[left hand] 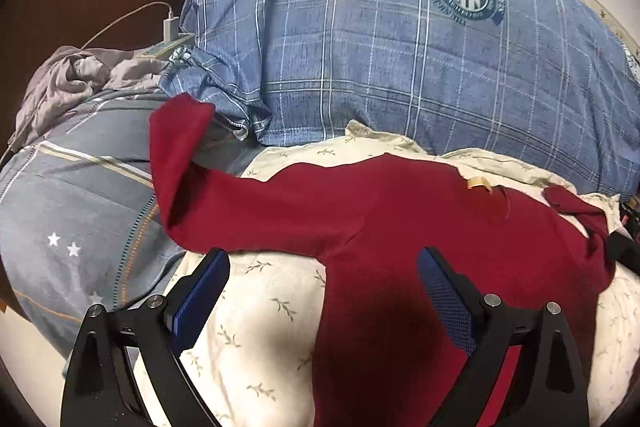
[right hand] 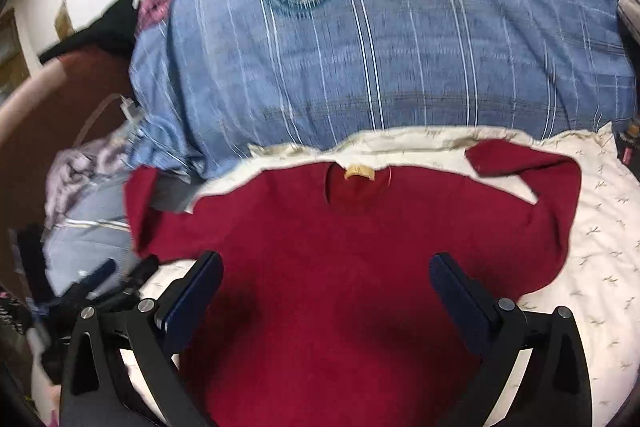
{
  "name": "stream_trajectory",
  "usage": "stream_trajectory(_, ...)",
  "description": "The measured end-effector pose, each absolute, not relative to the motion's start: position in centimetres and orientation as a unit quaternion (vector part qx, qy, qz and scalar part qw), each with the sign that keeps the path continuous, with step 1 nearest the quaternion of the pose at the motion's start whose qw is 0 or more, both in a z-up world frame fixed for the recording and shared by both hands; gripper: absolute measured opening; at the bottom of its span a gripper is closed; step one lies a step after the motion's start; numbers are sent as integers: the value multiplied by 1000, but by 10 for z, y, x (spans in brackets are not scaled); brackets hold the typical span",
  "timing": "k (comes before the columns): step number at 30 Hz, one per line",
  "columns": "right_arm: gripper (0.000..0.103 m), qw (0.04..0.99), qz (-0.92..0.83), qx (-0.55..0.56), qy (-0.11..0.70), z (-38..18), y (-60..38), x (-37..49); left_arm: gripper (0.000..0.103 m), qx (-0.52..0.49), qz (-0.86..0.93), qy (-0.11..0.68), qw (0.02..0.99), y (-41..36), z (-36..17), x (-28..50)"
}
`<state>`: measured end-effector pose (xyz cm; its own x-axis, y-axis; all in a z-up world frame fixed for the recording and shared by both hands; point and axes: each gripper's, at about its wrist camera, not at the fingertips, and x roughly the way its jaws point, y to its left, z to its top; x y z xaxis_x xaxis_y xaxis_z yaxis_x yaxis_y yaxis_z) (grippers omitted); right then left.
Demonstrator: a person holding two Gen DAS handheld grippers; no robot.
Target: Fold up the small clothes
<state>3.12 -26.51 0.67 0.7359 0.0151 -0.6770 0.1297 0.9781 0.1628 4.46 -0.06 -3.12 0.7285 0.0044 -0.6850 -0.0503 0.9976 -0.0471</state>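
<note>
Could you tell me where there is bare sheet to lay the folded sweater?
The sheet is bare right of the sweater, and below its left sleeve. Behind, the blue quilt crowds close.

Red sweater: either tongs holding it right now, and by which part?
Nothing is held. Left tongs and right tongs are both open above the red sweater, which lies flat on the bed sheet.
</note>
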Motion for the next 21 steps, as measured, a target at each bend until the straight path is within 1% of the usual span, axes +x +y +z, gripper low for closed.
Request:
stream_trajectory(4,102,924,-42,105,365,-20,-264,48,95,-6,15,365,931,-3,-51,66)
stream_trajectory(7,103,923,-69,104,363,-37,-265,58,95,-9,17,354,935,-1,-65,84)
stream_trajectory(11,103,918,-88,108,372,-56,-263,69,94,1,13,344,939,0,-88,84)
stream_trajectory(14,103,918,-104,85,373,-64,-260,73,94,25,13,345,938,3,-99,92)
stream_trajectory(17,103,916,-109,86,376,-70,-260,76,94,51,13,346,937,5,-104,94)
stream_trajectory(21,103,914,-125,73,379,-75,-263,77,94,52,9,359,932,3,-109,93)
